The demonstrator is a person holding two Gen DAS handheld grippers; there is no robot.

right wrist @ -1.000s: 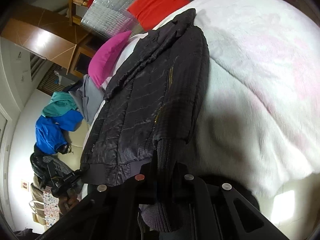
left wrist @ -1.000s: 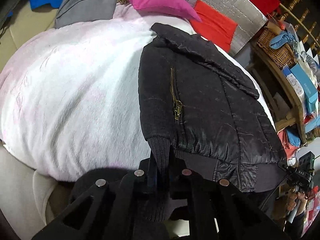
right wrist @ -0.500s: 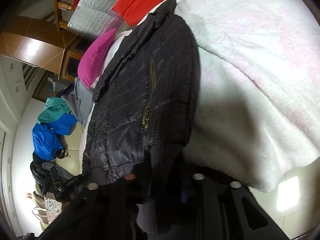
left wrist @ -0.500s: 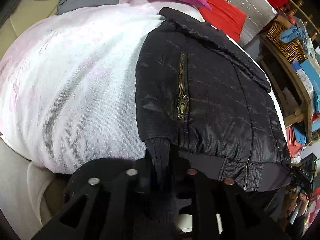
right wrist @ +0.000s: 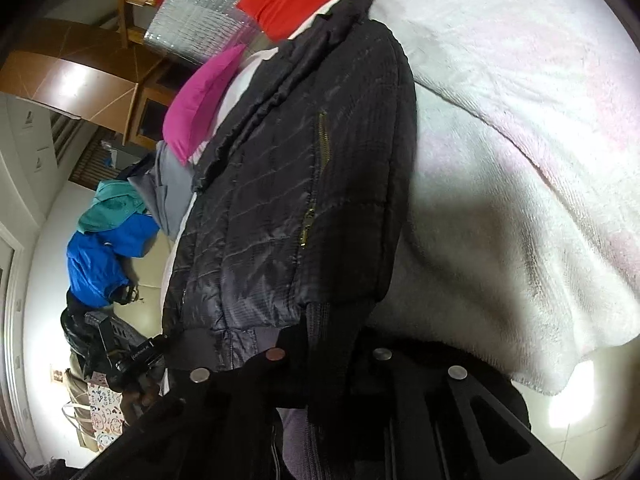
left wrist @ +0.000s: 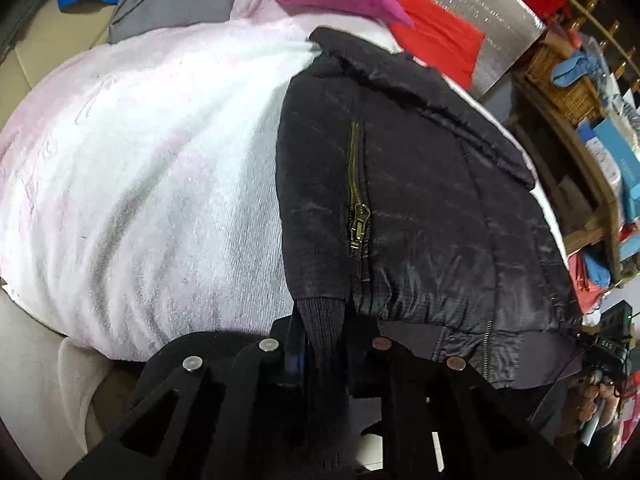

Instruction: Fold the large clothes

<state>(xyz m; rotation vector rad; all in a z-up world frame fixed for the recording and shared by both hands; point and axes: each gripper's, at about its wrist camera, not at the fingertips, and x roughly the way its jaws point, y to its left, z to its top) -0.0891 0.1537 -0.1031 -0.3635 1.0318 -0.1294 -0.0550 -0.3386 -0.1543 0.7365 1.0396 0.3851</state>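
Gripping a knit cuff (left wrist: 322, 312) each at the bed's (left wrist: 132, 168) near edge, left gripper (left wrist: 320, 344) closing and right gripper (right wrist: 328, 354) clamped, the jacket (left wrist: 420, 208) awaited its sleeves folded inward.

Left gripper (left wrist: 322, 344) closing on knit cuff (left wrist: 322, 320) — black jacket (left wrist: 420, 208) on white blanket (left wrist: 140, 168).

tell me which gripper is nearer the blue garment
Left. The left gripper, fingers closing on a cuff, is on the blue garment's side; the right gripper is across the jacket.
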